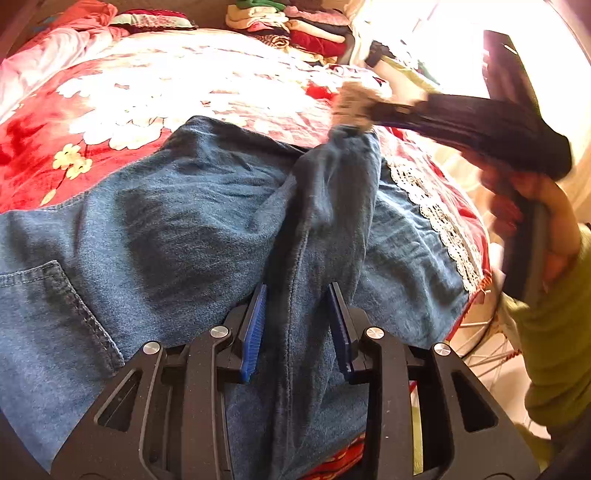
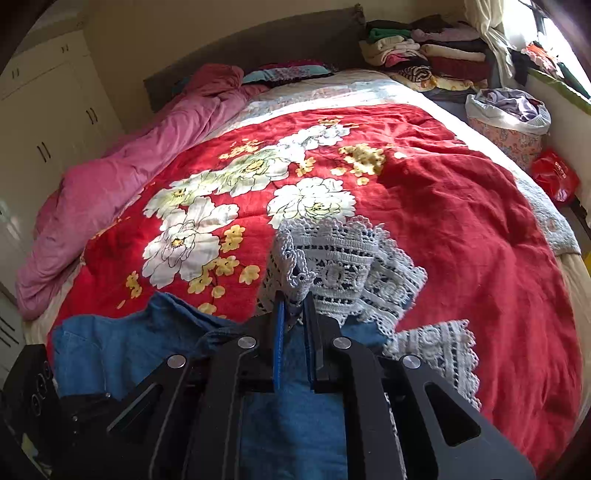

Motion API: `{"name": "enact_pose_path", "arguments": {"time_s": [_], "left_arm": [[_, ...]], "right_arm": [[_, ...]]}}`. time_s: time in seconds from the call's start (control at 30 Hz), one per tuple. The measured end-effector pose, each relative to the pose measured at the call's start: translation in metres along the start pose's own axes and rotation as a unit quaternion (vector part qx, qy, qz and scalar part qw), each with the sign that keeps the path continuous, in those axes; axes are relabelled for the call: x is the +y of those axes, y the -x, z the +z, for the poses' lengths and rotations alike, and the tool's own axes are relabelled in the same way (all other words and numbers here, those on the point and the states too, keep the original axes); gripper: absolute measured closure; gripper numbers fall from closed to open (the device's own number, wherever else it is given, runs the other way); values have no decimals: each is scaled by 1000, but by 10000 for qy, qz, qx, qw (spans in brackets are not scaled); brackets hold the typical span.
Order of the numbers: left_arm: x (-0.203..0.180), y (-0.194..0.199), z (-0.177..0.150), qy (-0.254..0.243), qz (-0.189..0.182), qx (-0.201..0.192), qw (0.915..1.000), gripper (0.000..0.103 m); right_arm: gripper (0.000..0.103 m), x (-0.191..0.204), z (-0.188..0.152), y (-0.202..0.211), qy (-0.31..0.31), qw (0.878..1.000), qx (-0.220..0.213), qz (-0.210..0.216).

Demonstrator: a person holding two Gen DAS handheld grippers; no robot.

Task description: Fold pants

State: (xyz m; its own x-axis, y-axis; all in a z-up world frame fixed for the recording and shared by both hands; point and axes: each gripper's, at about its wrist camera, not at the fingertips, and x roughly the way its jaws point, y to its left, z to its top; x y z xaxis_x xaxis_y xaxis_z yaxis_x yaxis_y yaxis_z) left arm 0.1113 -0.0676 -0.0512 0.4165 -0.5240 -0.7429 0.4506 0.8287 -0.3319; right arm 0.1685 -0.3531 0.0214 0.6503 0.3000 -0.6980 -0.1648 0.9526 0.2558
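Denim pants (image 1: 207, 229) on floral bedspread (image 2: 461, 221), L gripper (image 1: 297, 325) jaws clamping seam fold, R gripper (image 2: 293, 314) jaws pinching lace hem (image 2: 343, 266), clothes pile (image 2: 424, 55) behind

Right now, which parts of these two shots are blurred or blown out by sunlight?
Left wrist view: the right hand-held gripper is motion-blurred, and the window behind it is blown out. Right wrist view: sharp, with glare only at the top-right window.

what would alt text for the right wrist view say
The right gripper has its jaws shut on the white lace hem of blue denim pants, lifting it above a red quilt with white flowers. Folded clothes are stacked by the headboard.
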Motion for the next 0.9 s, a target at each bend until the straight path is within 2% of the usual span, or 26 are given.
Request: {"name": "enact_pose_path", "arguments": {"time_s": [0.17,0.23,0.33,0.63,0.9], "left_arm": [[-10,1,1,-205,298,-61,9993,80],[-17,2,0,-336,418,-75,9985,94],[-25,7,1,-520,462,-125,9975,99],[-43,33,-8,-857,592,-258,9942,100],[-51,33,-22,-981,733,-10,9925,100]], "right_arm": [[94,-22,-17,42,-283,9994,-209,19],[94,-32,-23,56,-409,9988,-263,30],[94,-42,-33,72,-615,9977,-240,176],[94,-60,-74,114,-899,9956,-140,206],[94,-79,-126,114,-1305,9912,222,88]]}}
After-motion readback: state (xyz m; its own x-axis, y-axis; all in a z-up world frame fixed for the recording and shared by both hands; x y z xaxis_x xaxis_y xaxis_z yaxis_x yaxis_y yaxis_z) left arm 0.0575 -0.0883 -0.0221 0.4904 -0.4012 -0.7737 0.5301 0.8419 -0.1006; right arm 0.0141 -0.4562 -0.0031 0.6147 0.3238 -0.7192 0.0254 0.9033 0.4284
